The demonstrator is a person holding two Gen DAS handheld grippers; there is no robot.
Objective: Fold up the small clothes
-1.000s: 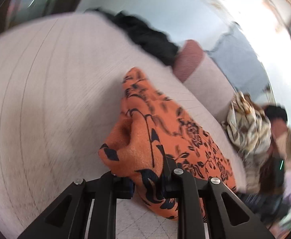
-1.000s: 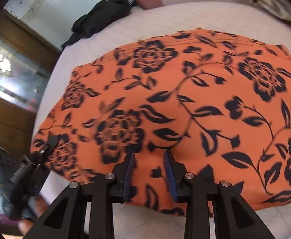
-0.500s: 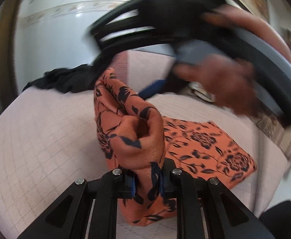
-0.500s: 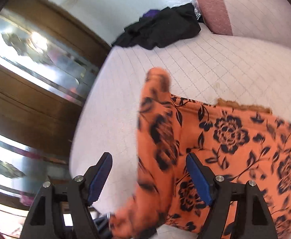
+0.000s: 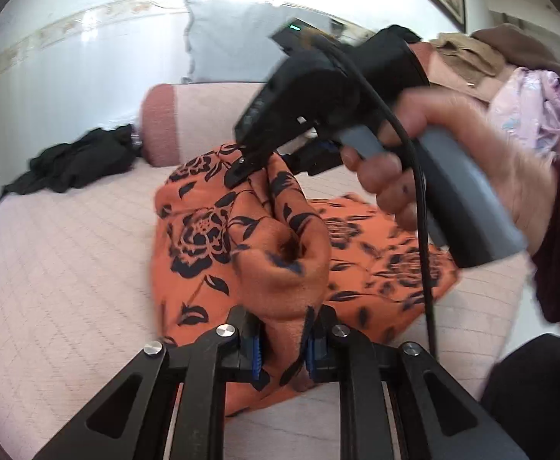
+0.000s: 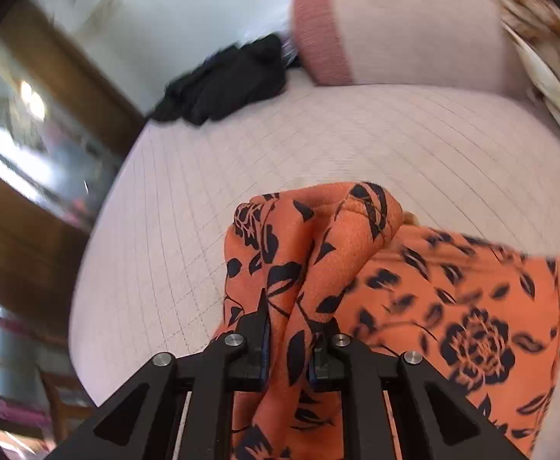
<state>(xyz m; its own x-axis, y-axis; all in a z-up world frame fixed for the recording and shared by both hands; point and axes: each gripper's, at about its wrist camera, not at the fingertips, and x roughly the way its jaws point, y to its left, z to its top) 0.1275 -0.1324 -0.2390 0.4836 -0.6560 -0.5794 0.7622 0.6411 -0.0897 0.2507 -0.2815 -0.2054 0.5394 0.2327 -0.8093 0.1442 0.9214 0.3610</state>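
An orange garment with black flowers lies half spread on the pink quilted bed, one edge pulled up into a bunched fold. My left gripper is shut on the near end of that fold. In the left wrist view a hand holds my right gripper at the far end of the same fold. Seen from the right wrist, the right gripper has its jaws closing, and the pads press on a thick ridge of the orange garment.
A heap of black clothing lies at the far end of the bed beside a pink bolster. Mixed clothes are piled at the right. A wooden wardrobe with mirrored doors stands past the bed's left edge.
The left gripper lifted and rolled with the cloth's edge. The right gripper opened wide off the flat cloth, rose, and closed on the raised fold.
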